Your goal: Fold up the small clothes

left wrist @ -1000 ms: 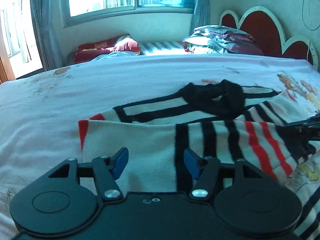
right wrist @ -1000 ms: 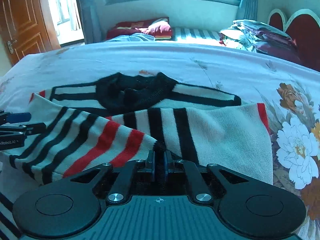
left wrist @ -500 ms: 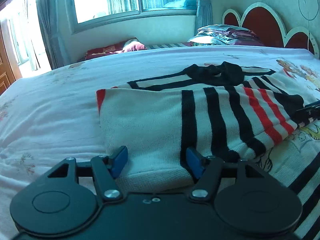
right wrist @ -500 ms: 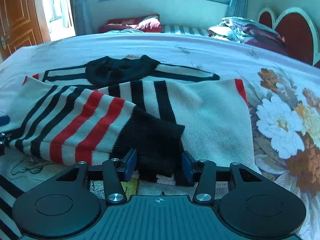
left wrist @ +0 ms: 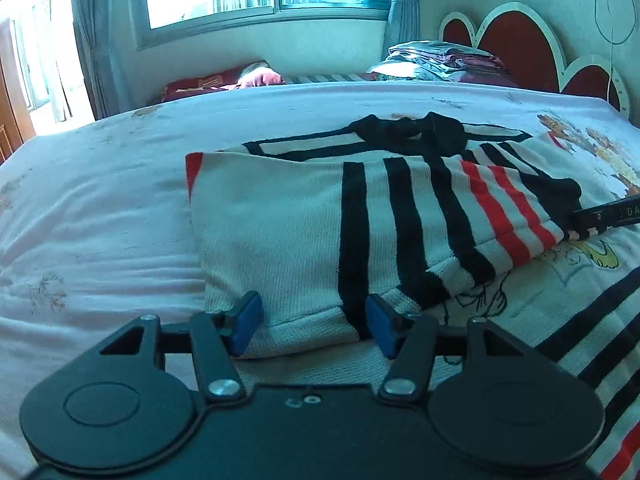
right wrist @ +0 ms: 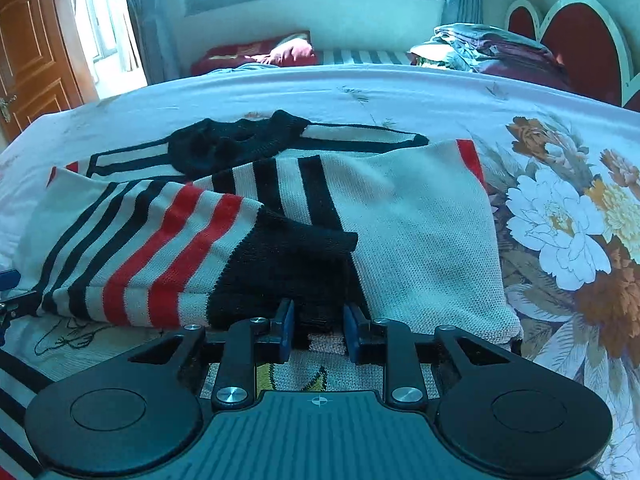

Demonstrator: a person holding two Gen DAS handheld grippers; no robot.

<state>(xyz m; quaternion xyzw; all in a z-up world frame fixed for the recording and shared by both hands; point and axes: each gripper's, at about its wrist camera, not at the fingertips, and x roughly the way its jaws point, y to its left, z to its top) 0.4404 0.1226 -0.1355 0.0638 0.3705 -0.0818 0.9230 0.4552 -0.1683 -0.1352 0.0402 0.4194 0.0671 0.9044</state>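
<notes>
A white knit sweater point(left wrist: 280, 232) with black and red stripes lies on the bed, both sleeves folded across its body; it also shows in the right wrist view point(right wrist: 420, 232). Its black collar point(left wrist: 412, 132) is at the far side. My left gripper point(left wrist: 314, 330) is open, its blue pads either side of the folded hem edge. My right gripper point(right wrist: 318, 334) is open just before the black cuff point(right wrist: 288, 268) of the striped sleeve, apart from it. The right gripper's tip shows at the left wrist view's right edge point(left wrist: 608, 216).
The bed point(left wrist: 100, 208) has a pale floral cover with big flowers point(right wrist: 560, 224) on the right. Folded bedding point(right wrist: 488, 52) and a red headboard point(right wrist: 576, 36) stand at the back right. A red pillow point(left wrist: 224, 80) lies under the window. A wooden door point(right wrist: 32, 44) is on the left.
My right gripper let go of the black cuff, opened and drew back. The sleeve now lies flat across the sweater. My left gripper stayed open and lowered toward the hem.
</notes>
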